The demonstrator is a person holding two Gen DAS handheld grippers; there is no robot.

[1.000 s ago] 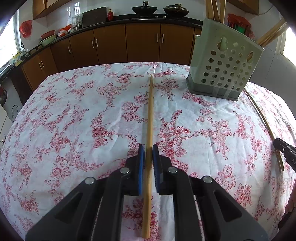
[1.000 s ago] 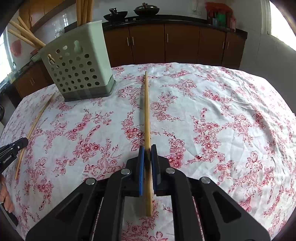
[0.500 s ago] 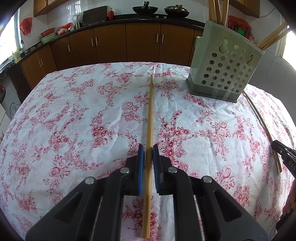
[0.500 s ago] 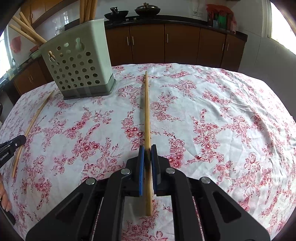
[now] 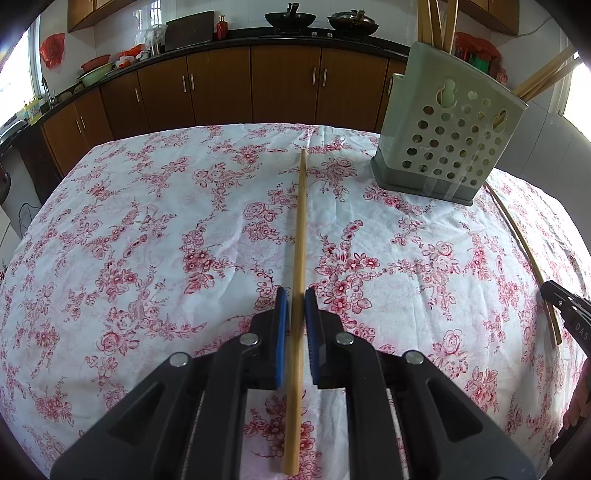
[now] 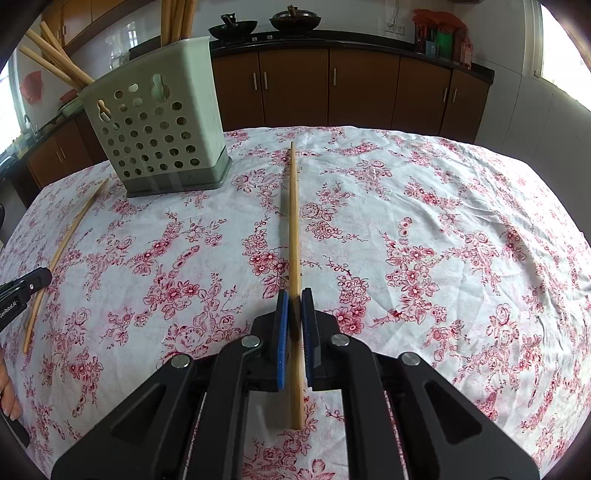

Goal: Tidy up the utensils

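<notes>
Chopstick holder (image 5: 448, 147): upright, chopsticks (image 5: 436, 22) inside | left fingers (image 5: 281, 332): pinching chopstick (image 5: 300, 229) | right fingers (image 6: 282, 328): pinching another chopstick (image 6: 294, 221)

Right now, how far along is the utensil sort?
Done: several wooden chopsticks already stand in the perforated green plastic holder.
In hand: left gripper is shut on one long wooden chopstick; right gripper is shut on another. In each view, the other arm's chopstick shows near the holder.
Left: both still need placing in the holder.

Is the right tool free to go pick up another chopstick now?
Probably not: the right tool is shut on a chopstick already. It would likely have to drop it in the holder first.
</notes>
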